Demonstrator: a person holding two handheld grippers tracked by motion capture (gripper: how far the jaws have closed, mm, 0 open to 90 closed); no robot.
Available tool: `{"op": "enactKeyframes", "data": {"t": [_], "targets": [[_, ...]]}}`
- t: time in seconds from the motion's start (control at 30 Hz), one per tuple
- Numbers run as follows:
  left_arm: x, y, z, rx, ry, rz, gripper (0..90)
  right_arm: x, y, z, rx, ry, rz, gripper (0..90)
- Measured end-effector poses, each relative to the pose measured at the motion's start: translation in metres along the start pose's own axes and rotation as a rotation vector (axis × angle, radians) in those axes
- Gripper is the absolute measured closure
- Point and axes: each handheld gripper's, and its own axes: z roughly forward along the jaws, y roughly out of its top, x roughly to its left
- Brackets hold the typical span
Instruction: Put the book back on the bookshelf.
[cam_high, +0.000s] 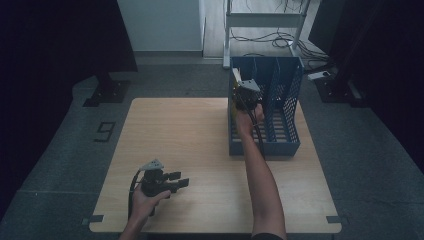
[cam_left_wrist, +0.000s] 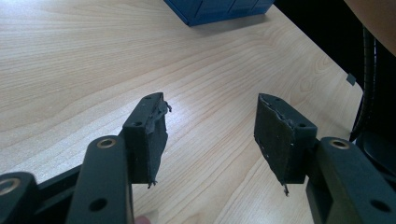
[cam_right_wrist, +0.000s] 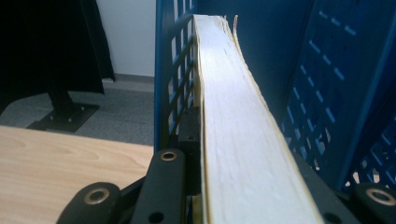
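Observation:
A blue slotted file rack (cam_high: 285, 100) stands at the far right of the wooden table (cam_high: 190, 130). My right gripper (cam_high: 246, 92) reaches into the rack's leftmost compartment and is shut on a thick book (cam_right_wrist: 233, 130) with pale page edges and a yellowish cover. The book stands on edge against the rack's left wall (cam_right_wrist: 173, 70), and the jaws (cam_right_wrist: 243, 154) clamp its two sides. My left gripper (cam_high: 179, 179) rests low near the table's front left. It is open (cam_left_wrist: 212, 105), with only bare wood between its worn pads (cam_left_wrist: 154, 130).
The rack's other compartments (cam_high: 277, 85) look empty. A corner of the rack (cam_left_wrist: 210, 9) lies far ahead of the left gripper. The right forearm (cam_high: 262, 175) stretches over the table's right half. A metal frame and cables (cam_high: 265, 30) stand on the floor behind the table.

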Motion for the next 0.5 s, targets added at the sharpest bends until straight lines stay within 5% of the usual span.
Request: {"op": "enactKeyframes", "data": {"t": [0.5], "targets": [[-0.006, 0.002, -0.004, -0.044, 0.019, 0.024, 44.8, 0.003, -0.012, 0.011, -0.014, -0.009, -0.001, 73.9]]}}
